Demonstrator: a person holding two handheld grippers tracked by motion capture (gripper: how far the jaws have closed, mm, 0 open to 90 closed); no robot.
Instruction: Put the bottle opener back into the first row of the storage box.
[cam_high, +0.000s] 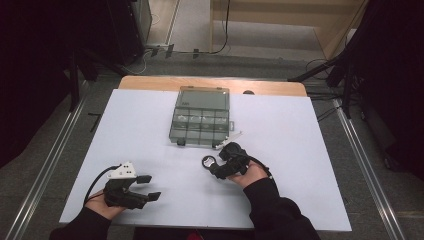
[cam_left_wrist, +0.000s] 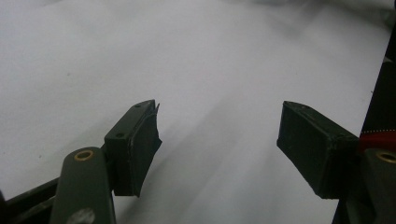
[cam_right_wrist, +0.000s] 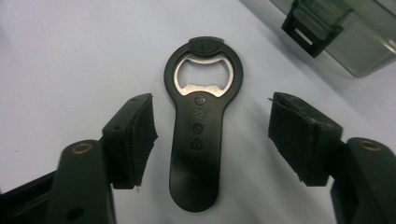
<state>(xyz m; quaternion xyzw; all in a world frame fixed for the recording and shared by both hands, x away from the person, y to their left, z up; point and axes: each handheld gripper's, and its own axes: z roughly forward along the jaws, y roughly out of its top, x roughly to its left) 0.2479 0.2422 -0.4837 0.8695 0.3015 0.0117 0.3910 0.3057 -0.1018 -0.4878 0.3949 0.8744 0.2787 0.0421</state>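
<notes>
High view: a person's two hands enter from the bottom edge, each carrying a two-jaw gripper above a white table (cam_high: 150, 125). The right gripper (cam_high: 218, 161) lies near the table's middle, angled toward a black bottle opener (cam_high: 208, 161) that rests flat on the surface just short of a clear compartment box (cam_high: 201, 117). The box sits toward the far side of the table, its lid shut and its two dark latches facing the person. The left gripper (cam_high: 149, 187) is held low at the near left, well apart from opener and box, its grey three-cornered plate uppermost and its cable trailing back to the wrist. Right gripper view: the bottle opener (cam_right_wrist: 200, 126) lies lengthwise between the two jaws, metal-lined head pointing away and rounded handle end nearest the camera; the jaws stand spread on either side of the handle, with white surface visible between each pad and the opener, so nothing is pinched. A latch (cam_right_wrist: 312, 25) of the box shows at the upper right. Left gripper view: the jaws of the left gripper (cam_left_wrist: 217, 140) are spread wide over bare table, with nothing between them.
</notes>
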